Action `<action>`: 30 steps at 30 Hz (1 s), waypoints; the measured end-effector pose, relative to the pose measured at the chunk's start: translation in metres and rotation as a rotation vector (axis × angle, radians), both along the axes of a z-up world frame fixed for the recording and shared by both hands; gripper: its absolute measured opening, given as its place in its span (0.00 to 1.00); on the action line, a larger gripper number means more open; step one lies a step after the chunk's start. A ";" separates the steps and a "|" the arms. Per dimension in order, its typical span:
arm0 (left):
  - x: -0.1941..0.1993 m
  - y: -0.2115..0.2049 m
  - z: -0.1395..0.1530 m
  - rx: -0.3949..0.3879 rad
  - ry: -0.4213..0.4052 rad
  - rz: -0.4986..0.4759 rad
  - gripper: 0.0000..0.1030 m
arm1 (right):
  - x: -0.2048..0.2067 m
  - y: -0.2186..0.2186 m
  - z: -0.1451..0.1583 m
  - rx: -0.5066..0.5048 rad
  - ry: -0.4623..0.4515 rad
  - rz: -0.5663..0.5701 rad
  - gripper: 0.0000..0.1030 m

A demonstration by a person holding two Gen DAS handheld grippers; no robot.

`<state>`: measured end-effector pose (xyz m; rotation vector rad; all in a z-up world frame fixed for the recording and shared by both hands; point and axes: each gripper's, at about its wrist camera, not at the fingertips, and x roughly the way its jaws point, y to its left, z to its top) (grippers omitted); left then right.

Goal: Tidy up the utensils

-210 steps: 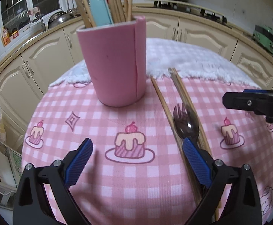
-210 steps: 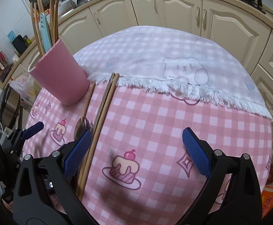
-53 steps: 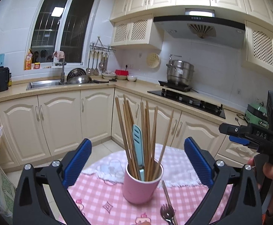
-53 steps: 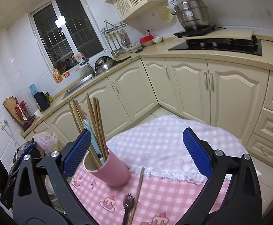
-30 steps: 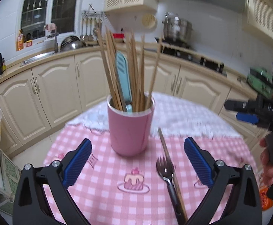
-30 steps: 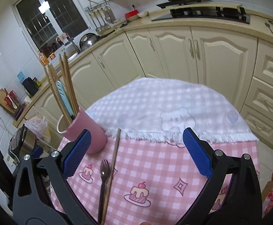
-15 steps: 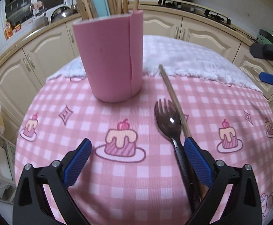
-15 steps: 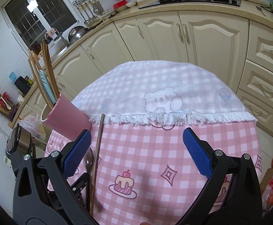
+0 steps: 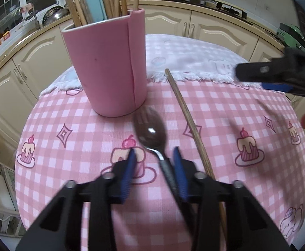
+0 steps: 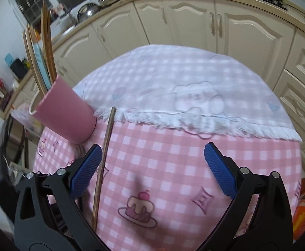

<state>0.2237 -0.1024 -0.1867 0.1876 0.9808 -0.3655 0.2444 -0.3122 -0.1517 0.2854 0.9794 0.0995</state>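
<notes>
As left tongs (image 9: 154, 167) close, fork (image 9: 152, 133) handle between pads.

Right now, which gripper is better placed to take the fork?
Left. The left gripper has just been closing, with the fork handle between its pads. The right gripper is open beside the loose chopstick.
</notes>
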 end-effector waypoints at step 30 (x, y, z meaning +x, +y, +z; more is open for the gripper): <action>-0.022 0.062 0.027 -0.269 -0.067 0.058 0.10 | -0.014 0.028 0.000 0.088 -0.075 0.149 0.06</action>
